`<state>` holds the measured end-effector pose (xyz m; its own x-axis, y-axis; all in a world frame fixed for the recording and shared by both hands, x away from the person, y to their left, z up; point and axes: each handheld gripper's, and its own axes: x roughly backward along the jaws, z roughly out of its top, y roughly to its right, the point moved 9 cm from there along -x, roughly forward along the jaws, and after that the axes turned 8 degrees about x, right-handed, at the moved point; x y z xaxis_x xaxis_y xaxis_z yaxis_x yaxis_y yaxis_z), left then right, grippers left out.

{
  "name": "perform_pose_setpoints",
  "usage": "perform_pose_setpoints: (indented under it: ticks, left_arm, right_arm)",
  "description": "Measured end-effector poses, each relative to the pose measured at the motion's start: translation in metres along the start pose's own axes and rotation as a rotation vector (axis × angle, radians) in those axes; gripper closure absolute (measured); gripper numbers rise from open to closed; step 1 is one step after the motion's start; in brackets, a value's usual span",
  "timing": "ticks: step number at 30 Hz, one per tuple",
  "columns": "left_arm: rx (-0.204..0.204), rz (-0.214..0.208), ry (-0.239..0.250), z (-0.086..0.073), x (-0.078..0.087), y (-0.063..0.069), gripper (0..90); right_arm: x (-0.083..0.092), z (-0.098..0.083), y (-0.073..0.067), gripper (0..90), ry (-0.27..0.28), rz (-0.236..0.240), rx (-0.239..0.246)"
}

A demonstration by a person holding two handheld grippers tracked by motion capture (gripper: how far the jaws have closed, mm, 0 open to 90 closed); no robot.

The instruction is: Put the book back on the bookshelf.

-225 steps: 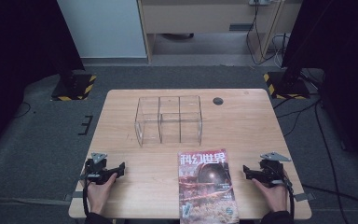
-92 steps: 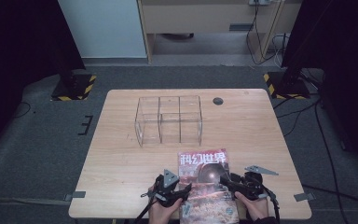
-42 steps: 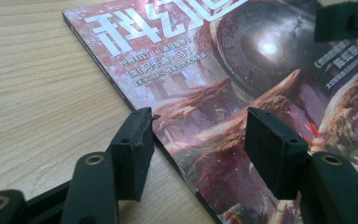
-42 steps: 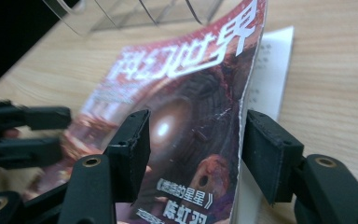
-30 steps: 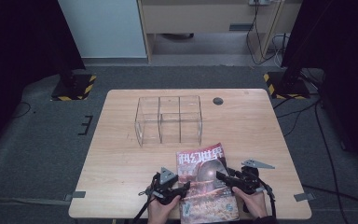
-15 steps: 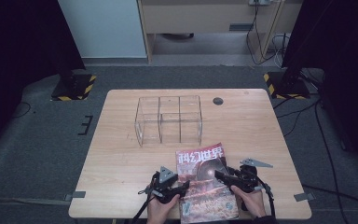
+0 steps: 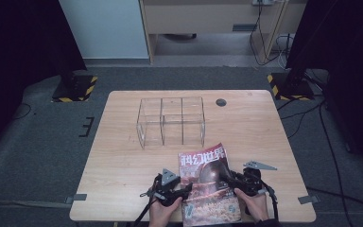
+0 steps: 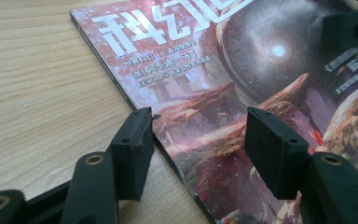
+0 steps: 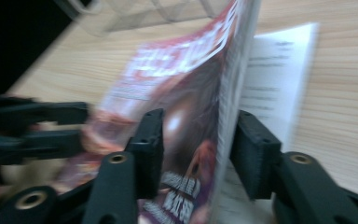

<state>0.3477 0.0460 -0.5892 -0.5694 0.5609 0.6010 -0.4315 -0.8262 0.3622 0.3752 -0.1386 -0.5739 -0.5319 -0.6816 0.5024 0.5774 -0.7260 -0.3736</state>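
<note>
We are closing the right claw point(image 9: 193, 149) on the magazine point(image 7: 210, 182)'s lifted front pages, which are now rising between its jaws, not yet clamped; the left claw point(image 8: 196, 149) is straddling the spine, jaws apart, steadying it; opening is beginning.

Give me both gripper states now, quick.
Left gripper: open, jaws astride the magazine's spine edge, not pressing.
Right gripper: jaws have just been closing around the lifted cover pages; a gap remains, so not gripped yet.
</note>
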Motion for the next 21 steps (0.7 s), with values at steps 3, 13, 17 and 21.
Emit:
perform_pose_setpoints:
  ticks: [3,13,17,21]
  left_arm:
    - [0.003,-0.002,0.0,0.0,0.0,0.0,41.6]
    - [0.006,-0.012,-0.001,0.0,0.0,-0.001,41.5]
    - [0.007,-0.026,-0.003,0.001,0.0,-0.001,40.1]
    - [0.011,-0.028,-0.002,0.002,0.001,-0.004,35.9]
  right_arm:
    - [-0.01,-0.013,-0.012,55.8,-0.106,0.043,0.028]
    - [-0.009,-0.014,-0.007,67.9,-0.141,0.057,0.002]
    - [-0.007,-0.011,-0.008,73.6,-0.141,0.06,0.01]
    - [-0.006,-0.009,-0.009,77.6,-0.138,0.063,0.012]
